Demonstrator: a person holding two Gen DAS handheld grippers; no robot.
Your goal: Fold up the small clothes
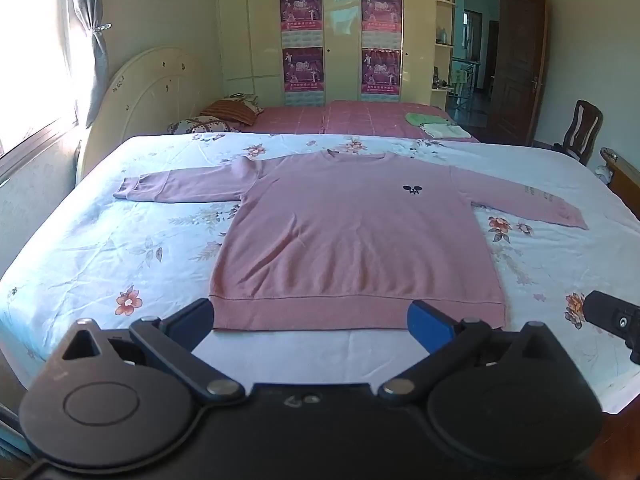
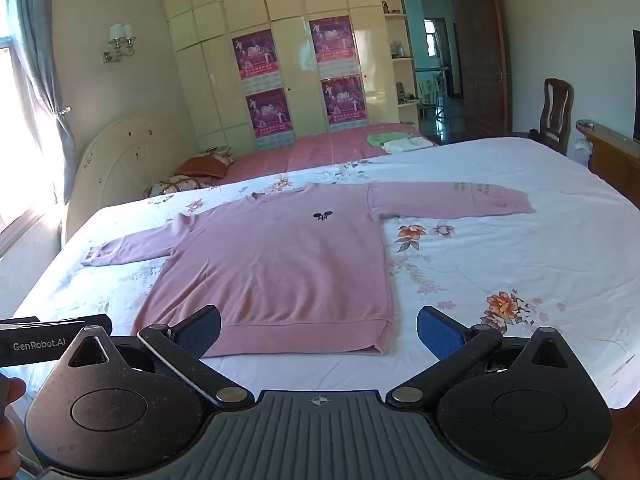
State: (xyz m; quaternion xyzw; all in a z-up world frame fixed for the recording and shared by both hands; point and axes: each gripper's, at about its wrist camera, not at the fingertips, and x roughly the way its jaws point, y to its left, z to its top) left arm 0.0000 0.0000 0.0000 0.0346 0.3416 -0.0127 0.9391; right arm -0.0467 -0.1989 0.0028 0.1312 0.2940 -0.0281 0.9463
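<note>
A pink long-sleeved sweatshirt (image 1: 352,236) lies flat and face up on the floral bedsheet (image 1: 120,240), both sleeves spread out sideways, hem nearest me. It also shows in the right wrist view (image 2: 280,268). My left gripper (image 1: 312,324) is open and empty, hovering just before the hem, its blue fingers either side of the hem's middle. My right gripper (image 2: 320,332) is open and empty, near the hem's right corner (image 2: 380,340). The small dark logo (image 1: 412,189) sits on the chest.
The right gripper's body (image 1: 612,320) shows at the left view's right edge. A second bed with a pink cover (image 1: 352,118) holds folded clothes (image 1: 436,125) and pillows (image 1: 232,114). A wardrobe (image 1: 340,32), a chair (image 1: 582,130) and an open door (image 1: 516,64) stand behind.
</note>
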